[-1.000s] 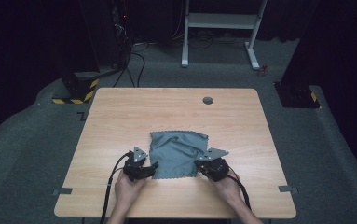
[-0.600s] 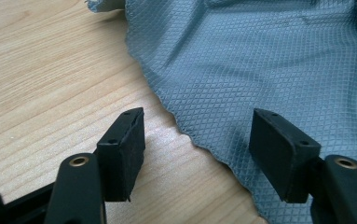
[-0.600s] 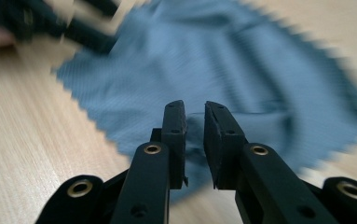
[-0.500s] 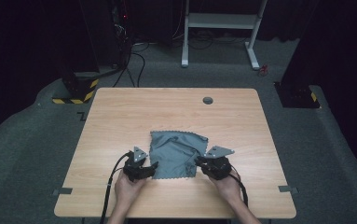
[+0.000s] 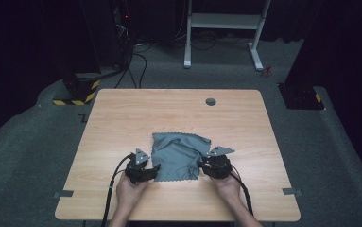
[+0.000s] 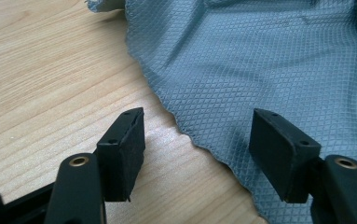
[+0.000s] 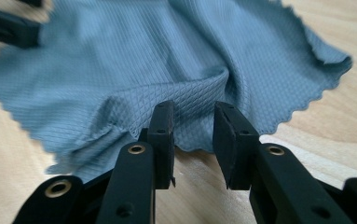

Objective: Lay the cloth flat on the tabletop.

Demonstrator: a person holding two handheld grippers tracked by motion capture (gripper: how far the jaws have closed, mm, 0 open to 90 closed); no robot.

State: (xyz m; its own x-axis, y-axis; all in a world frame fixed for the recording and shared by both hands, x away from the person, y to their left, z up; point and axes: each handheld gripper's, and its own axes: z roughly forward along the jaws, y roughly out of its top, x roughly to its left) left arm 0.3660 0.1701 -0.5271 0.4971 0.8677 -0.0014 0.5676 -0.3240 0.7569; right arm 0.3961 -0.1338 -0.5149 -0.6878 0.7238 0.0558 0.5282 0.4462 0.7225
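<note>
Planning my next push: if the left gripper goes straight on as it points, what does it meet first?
Probably the cloth: its scalloped edge lies just ahead, between the left gripper's open jaws, flat on the table.

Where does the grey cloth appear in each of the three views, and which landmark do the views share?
High view: the grey cloth lies on the table's near half, between the two grippers.
Left gripper view: the cloth fills the upper right; its scalloped edge runs down between the open jaws.
Right gripper view: the cloth spreads across the upper part, a fold just past the parted jaws.
Shared landmark: the light wooden table.
</note>
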